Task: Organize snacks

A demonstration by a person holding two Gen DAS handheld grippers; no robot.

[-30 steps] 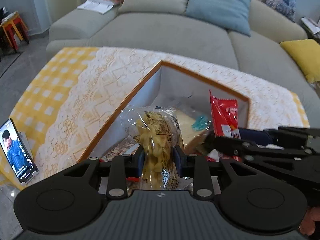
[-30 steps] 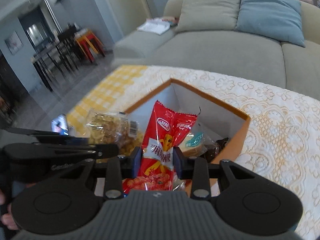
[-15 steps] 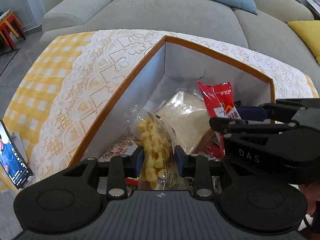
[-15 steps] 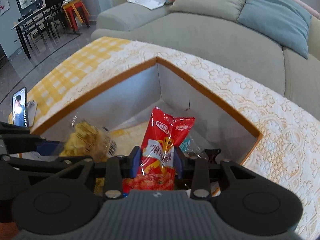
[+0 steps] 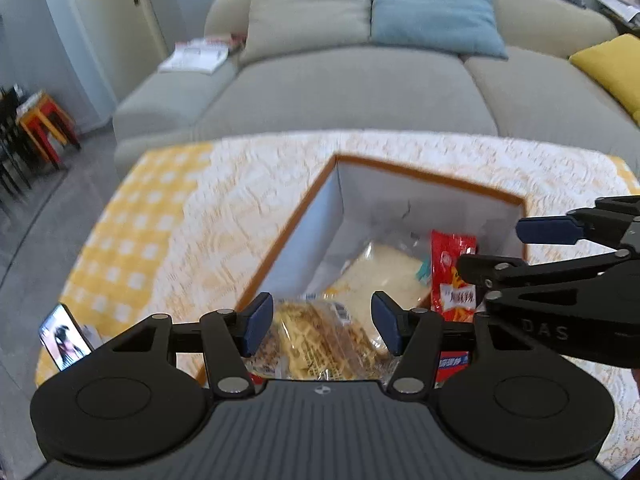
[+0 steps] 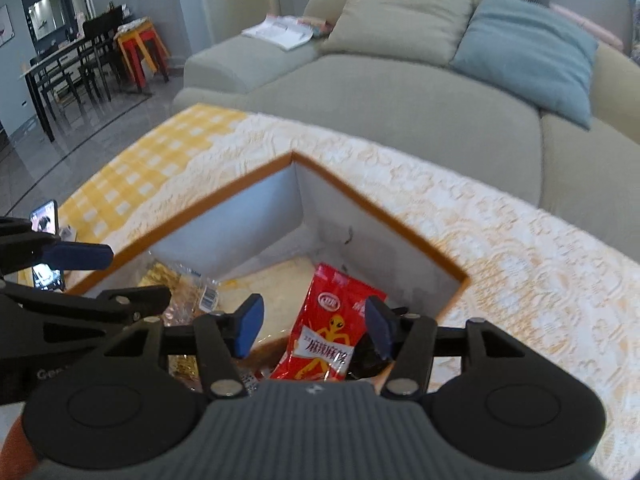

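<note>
Comparing this moment with the views half a second before, both grippers had gone from clamped to released. The left gripper (image 5: 322, 322) stood with its jaws spread wide and nothing between the pads; the clear bag of yellow puffed snacks (image 5: 316, 344) it had been gripping lay below the gap, inside the box (image 5: 420, 178), near the box's left wall. The right gripper (image 6: 310, 324) was likewise spread wide and empty; the red snack packet (image 6: 328, 336) it had held rested in the box, leaning upright toward the right-hand wall, its lower edge hidden behind the gripper body.

Judged from this, both placements were complete and the grippers were free to withdraw for any remaining items; none showed on the lace tablecloth (image 6: 500, 240).

The box was white inside with an orange-brown rim and sat on the tablecloth in front of the sofa (image 5: 360, 92). A pale flat packet (image 5: 384, 276) lay on the box floor between the two released items. The red packet carried white lettering and a yellow figure; its top seal was crimped. A phone (image 5: 64, 340) stood on the table to the left, well apart from the box.
</note>
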